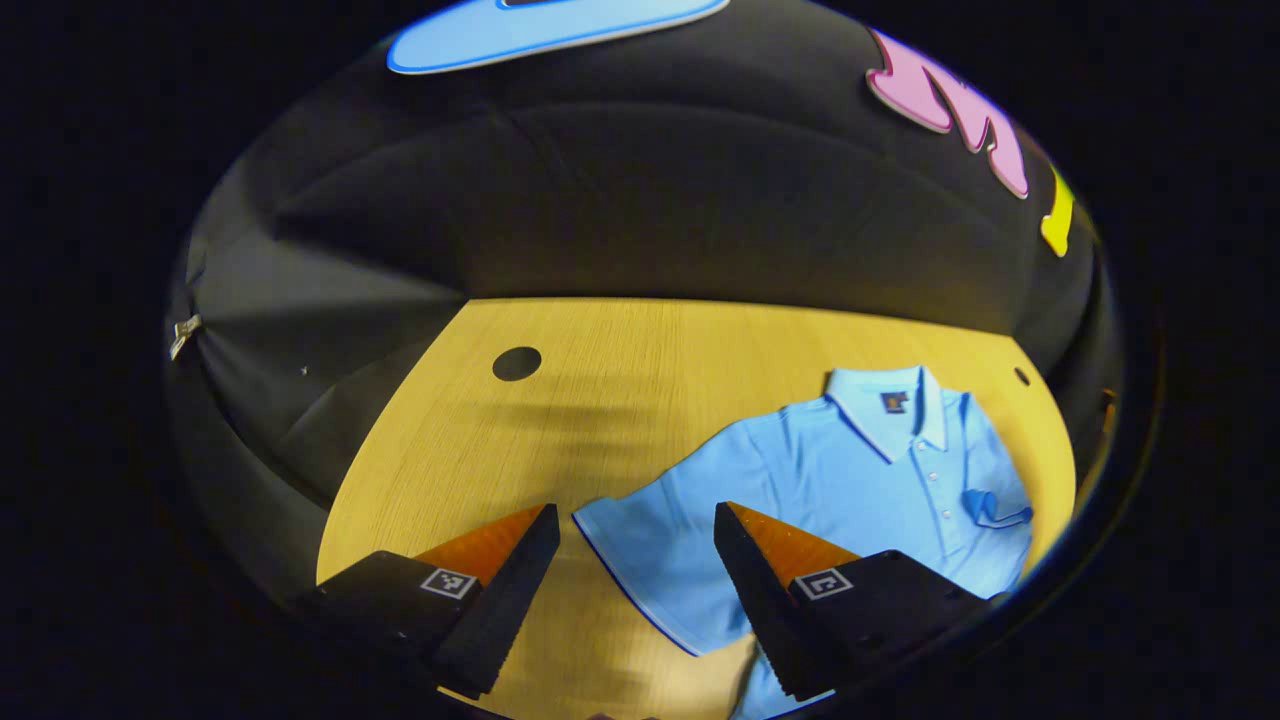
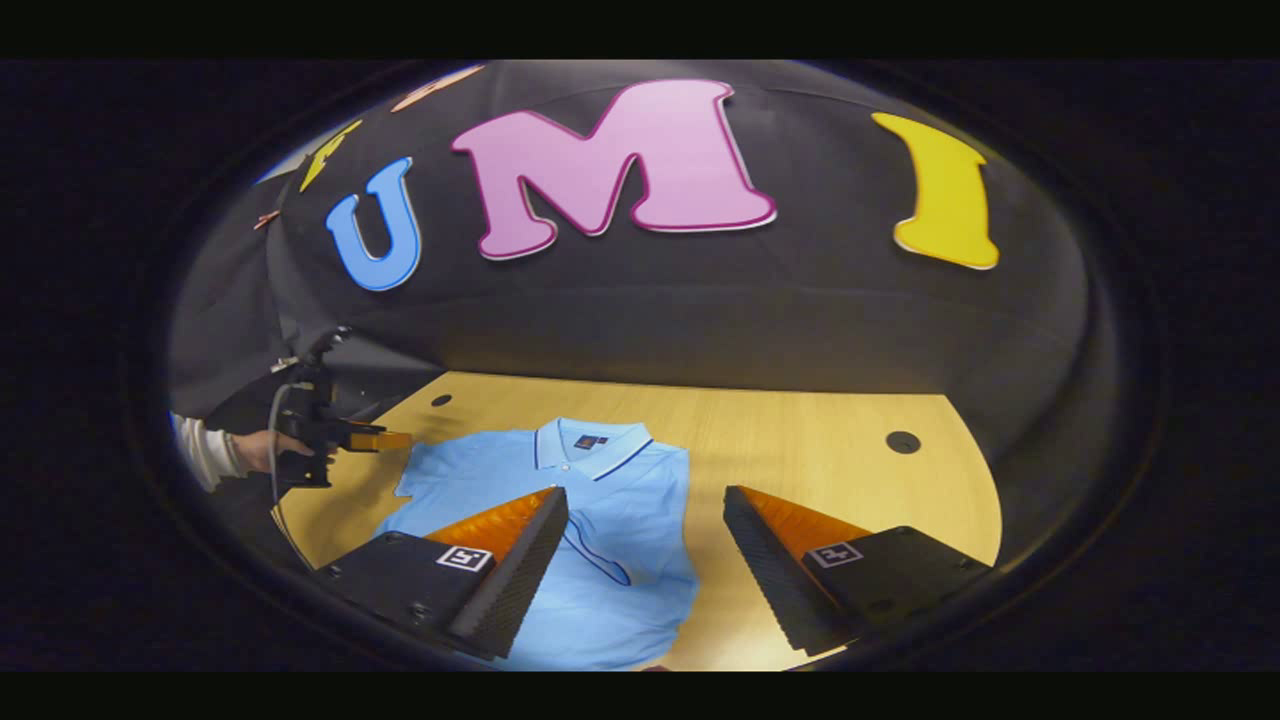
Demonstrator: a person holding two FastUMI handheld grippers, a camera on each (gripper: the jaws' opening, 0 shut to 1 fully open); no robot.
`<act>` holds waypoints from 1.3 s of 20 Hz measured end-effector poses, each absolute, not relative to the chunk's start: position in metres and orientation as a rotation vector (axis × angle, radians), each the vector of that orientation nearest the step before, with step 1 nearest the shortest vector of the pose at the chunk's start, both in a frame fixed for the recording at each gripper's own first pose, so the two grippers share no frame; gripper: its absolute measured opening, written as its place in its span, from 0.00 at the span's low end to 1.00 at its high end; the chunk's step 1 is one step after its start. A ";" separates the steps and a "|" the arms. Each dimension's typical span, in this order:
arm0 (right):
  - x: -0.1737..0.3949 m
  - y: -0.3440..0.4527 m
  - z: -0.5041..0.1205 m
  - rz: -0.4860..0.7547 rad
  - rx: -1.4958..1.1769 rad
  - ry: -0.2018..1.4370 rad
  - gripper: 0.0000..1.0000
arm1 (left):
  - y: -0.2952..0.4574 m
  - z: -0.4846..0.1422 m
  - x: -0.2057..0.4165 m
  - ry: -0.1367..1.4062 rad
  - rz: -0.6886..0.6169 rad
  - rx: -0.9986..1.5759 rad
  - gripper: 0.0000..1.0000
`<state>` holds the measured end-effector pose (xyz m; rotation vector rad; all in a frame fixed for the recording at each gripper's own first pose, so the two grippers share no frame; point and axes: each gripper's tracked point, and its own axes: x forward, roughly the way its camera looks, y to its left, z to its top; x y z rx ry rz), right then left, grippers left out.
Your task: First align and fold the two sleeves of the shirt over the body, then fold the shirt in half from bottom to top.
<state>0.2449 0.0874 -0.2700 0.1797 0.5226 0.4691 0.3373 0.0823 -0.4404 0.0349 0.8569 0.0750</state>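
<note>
A light blue polo shirt (image 1: 850,470) lies flat, collar away from me, on the wooden table (image 1: 600,400). In the left gripper view its outspread sleeve (image 1: 650,560) reaches between my fingers, and my left gripper (image 1: 635,510) hovers open above that sleeve's cuff. The other sleeve (image 1: 992,506) lies folded onto the body. In the right gripper view the shirt (image 2: 620,520) is under my open right gripper (image 2: 645,492), with the folded sleeve's dark-trimmed edge (image 2: 592,556) just past one finger. Farther left, the left gripper (image 2: 375,438) sits beside the spread sleeve (image 2: 425,470).
A hand with a white cuff (image 2: 215,455) holds the left gripper at the table's left edge. The tabletop has a round hole (image 1: 516,363) left of the shirt and another hole (image 2: 903,441) to its right. Black cloth walls close in behind.
</note>
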 end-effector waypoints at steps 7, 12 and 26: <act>0.232 0.029 -0.264 0.352 0.206 0.525 0.98 | 0.070 -0.491 0.332 0.980 0.027 0.007 0.82; 0.232 0.028 -0.262 0.350 0.225 0.518 0.98 | 0.034 -0.472 0.336 0.964 -0.090 0.004 0.07; 0.210 0.036 -0.271 0.394 0.210 0.541 0.98 | -0.102 -0.451 0.321 0.980 -0.350 -0.053 0.86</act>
